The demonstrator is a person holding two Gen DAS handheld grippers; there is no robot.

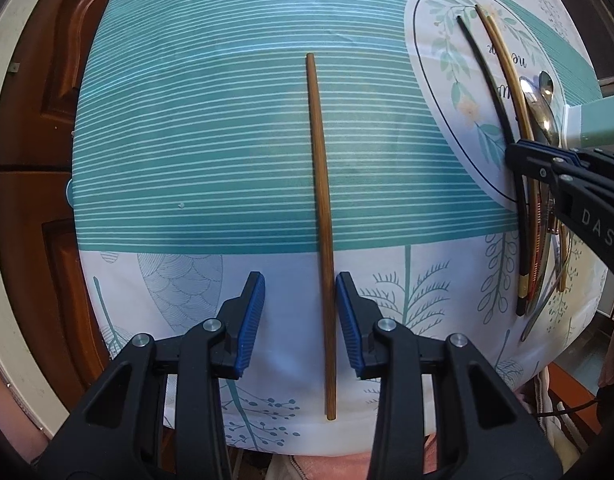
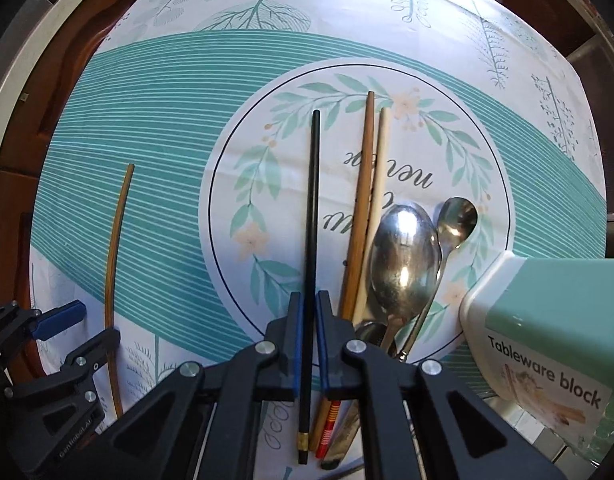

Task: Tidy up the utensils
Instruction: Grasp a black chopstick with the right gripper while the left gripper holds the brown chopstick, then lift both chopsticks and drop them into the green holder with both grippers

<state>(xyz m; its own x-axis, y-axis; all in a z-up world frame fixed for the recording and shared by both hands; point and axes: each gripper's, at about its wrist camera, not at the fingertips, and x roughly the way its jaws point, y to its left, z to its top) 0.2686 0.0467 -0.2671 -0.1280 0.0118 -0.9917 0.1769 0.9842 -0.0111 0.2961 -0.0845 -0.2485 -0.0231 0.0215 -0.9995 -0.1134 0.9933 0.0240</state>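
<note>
A long brown chopstick [image 1: 319, 200] lies alone on the teal striped tablecloth [image 1: 187, 140]. My left gripper [image 1: 300, 280] points down over its near half and stands open. The chopstick lies between the blue pads, close to the right one and apart from the left. In the right wrist view, my right gripper [image 2: 309, 300] is shut on a black chopstick [image 2: 313, 200] that lies on the printed circle. Beside it lie a brown chopstick [image 2: 363, 184], a cream one [image 2: 381, 152], a large spoon [image 2: 403, 256] and a small spoon [image 2: 457, 216].
A green box [image 2: 547, 312] labelled "Tableware block" stands at the right edge of the table. A red-striped chopstick end [image 2: 331, 420] pokes out under the right gripper. Dark wooden panelling [image 1: 39, 120] shows beyond the table's left rim.
</note>
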